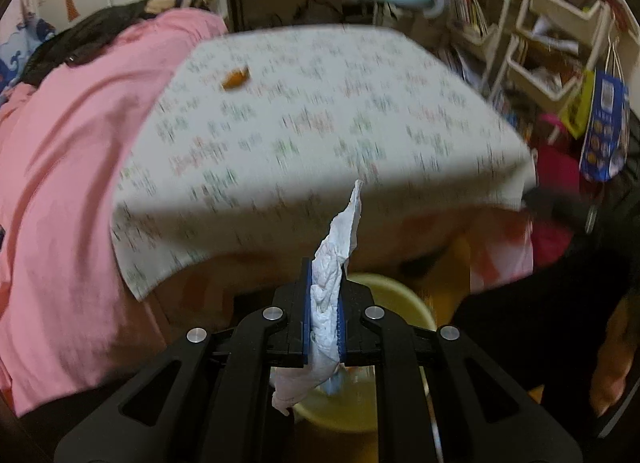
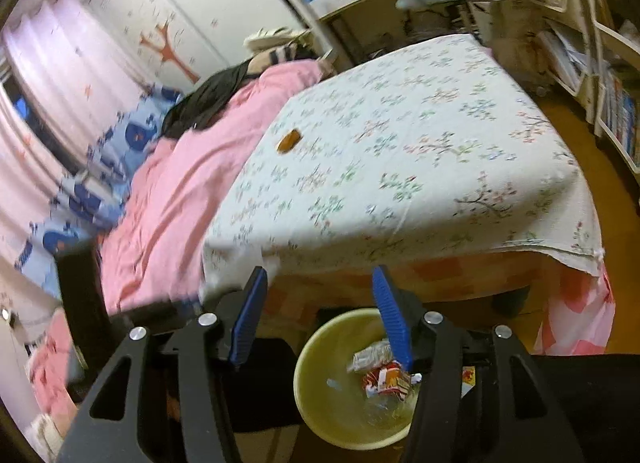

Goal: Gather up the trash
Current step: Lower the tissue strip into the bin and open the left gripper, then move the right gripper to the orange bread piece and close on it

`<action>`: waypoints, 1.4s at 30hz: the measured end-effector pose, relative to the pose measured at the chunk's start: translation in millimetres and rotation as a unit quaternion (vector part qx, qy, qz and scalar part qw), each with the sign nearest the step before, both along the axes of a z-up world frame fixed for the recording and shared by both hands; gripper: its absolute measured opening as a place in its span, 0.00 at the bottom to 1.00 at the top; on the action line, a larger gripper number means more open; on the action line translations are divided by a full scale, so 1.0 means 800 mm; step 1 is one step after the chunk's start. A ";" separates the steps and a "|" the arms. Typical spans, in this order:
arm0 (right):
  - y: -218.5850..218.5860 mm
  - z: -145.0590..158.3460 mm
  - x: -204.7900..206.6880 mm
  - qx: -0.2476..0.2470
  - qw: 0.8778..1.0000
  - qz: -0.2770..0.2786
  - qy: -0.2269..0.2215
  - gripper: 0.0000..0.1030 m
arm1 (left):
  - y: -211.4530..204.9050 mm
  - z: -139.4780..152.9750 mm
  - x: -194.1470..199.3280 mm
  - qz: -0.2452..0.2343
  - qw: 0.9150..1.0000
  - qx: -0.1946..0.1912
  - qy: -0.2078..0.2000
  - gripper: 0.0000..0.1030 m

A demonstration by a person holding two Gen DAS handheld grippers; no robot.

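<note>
We see warm, dim indoor light in both views, and the pictures darken toward their round black borders. Motion blur smears the floral white bedspread (image 1: 320, 111) in the left wrist view; it is sharper in the right wrist view, where the far left pink curtain (image 2: 44, 75) glows pale. Fisheye distortion bends the far right white shelves (image 1: 560, 43).
</note>
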State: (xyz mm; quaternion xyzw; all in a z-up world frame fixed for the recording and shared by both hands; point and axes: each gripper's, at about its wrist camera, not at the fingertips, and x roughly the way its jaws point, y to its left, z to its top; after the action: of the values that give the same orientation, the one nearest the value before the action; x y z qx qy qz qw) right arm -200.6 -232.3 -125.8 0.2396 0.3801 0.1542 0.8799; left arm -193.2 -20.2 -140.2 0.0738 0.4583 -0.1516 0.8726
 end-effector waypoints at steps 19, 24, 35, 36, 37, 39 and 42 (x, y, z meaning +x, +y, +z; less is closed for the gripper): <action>-0.011 0.000 -0.004 0.009 1.000 -0.013 -0.001 0.56 | -0.026 -0.050 -0.017 -0.028 0.995 0.069 0.070 0.36; -0.010 0.000 -0.004 0.007 1.000 -0.013 -0.001 0.57 | -0.020 -0.043 -0.014 -0.013 0.996 0.060 0.057 0.43; 0.011 0.027 0.053 -0.031 0.999 0.011 -0.019 0.58 | 0.015 -0.002 0.001 0.078 0.997 0.014 -0.025 0.64; 0.018 0.033 0.071 -0.036 0.999 0.019 -0.022 0.58 | 0.022 0.003 0.003 0.092 0.995 0.008 -0.034 0.66; 0.024 0.034 0.082 -0.043 0.998 0.025 -0.023 0.58 | 0.028 0.007 0.003 0.104 0.994 0.003 -0.043 0.67; 0.040 0.037 0.113 -0.060 0.997 0.041 -0.022 0.58 | 0.042 0.020 0.006 0.133 0.989 -0.008 -0.066 0.69; 0.065 0.031 0.161 -0.079 0.995 0.058 -0.010 0.58 | 0.056 0.031 0.009 0.159 0.983 -0.027 -0.083 0.69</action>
State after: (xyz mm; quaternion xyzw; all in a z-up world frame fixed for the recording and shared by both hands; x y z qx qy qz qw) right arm -72.2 -180.4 -100.7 0.1455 0.3960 0.1770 0.8892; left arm -185.8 24.5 -115.1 -0.0114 0.3864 -0.0162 0.9221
